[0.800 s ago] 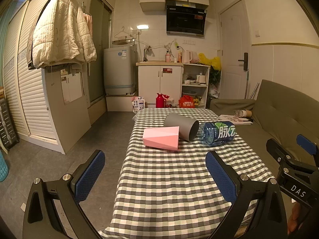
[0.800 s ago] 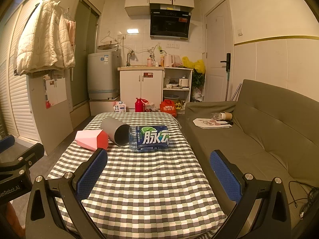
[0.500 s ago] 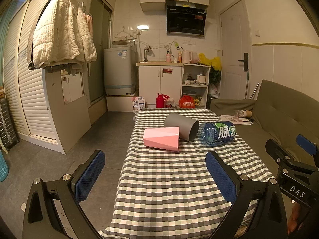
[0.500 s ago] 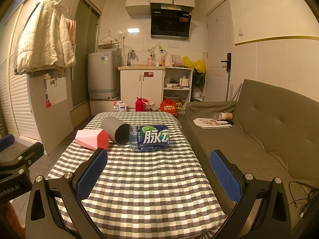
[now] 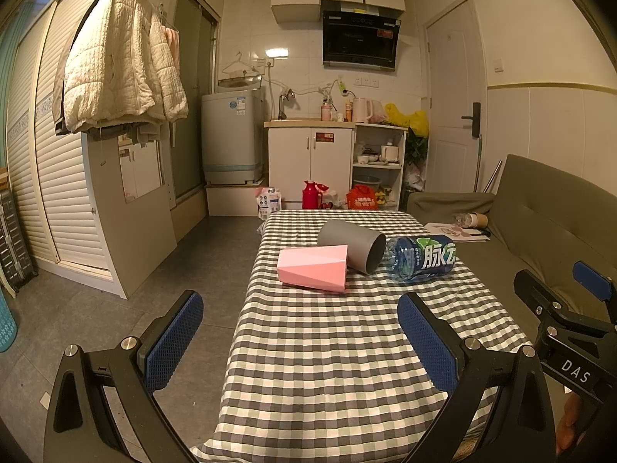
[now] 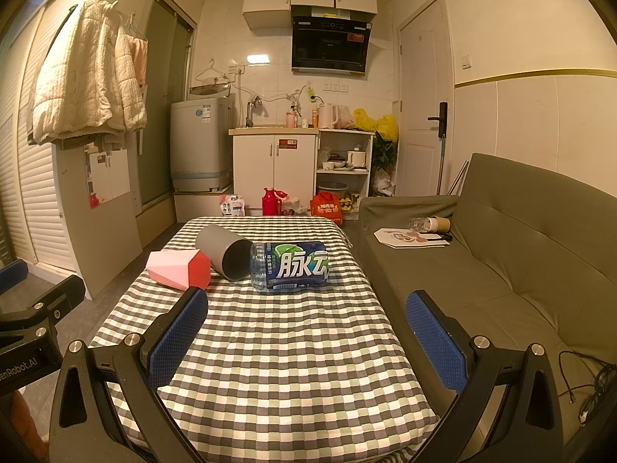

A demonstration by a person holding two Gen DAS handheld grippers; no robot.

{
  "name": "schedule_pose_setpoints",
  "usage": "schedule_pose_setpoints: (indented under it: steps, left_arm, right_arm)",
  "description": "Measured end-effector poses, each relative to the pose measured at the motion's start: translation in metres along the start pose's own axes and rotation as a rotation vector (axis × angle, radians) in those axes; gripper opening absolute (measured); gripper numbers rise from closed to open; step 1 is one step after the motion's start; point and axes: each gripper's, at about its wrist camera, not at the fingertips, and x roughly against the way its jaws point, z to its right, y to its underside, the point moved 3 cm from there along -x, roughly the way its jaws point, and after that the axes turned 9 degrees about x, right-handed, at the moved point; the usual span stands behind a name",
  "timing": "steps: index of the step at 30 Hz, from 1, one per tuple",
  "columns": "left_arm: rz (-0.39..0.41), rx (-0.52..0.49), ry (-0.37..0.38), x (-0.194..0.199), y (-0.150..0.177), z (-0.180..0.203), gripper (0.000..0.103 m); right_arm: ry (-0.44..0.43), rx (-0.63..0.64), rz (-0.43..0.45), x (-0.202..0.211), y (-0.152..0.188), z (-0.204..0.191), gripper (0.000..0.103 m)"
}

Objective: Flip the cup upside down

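A grey cup (image 5: 351, 245) lies on its side on the checkered table (image 5: 327, 347), its open mouth toward me; it also shows in the right wrist view (image 6: 223, 252). A pink faceted cup (image 5: 313, 268) lies on its side just left of it, also in the right wrist view (image 6: 178, 269). My left gripper (image 5: 300, 339) is open and empty, well short of the cups near the table's front. My right gripper (image 6: 306, 332) is open and empty over the table's front part.
A blue-labelled water bottle (image 5: 422, 257) lies on its side right of the grey cup, also in the right wrist view (image 6: 290, 266). A green sofa (image 6: 520, 254) runs along the table's right side. Bare floor (image 5: 173, 270) lies to the left.
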Motion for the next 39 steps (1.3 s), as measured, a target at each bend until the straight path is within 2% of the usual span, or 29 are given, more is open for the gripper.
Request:
schedule_pose_setpoints:
  steps: [7,18,24,29,33,37,39]
  left_arm:
    - [-0.006,0.001,0.0,-0.001,0.001,0.0,0.103]
    - [-0.076,0.061,-0.014,-0.016,-0.003,-0.013,0.103]
    - [-0.141,0.05,-0.031,-0.038,-0.021,-0.021,0.103]
    - [-0.184,0.049,-0.091,-0.071,-0.045,-0.035,0.103]
    - [-0.207,0.081,-0.132,-0.104,-0.06,-0.05,0.103]
    - [-0.227,0.102,-0.181,-0.139,-0.068,-0.063,0.103]
    - [-0.243,0.111,-0.196,-0.159,-0.068,-0.069,0.103]
  right_arm:
    - [-0.002,0.0,-0.001,-0.001,0.0,0.0,0.103]
    - [-0.024,0.004,-0.059,-0.018,0.003,-0.006,0.103]
    - [-0.097,0.03,-0.063,-0.032,-0.01,-0.008,0.103]
    - [-0.223,0.096,-0.111,-0.075,-0.045,-0.021,0.103]
    - [-0.336,0.143,-0.176,-0.129,-0.074,-0.039,0.103]
    - [-0.417,0.212,-0.283,-0.194,-0.089,-0.063,0.103]
    - [-0.441,0.292,-0.357,-0.228,-0.088,-0.082,0.103]
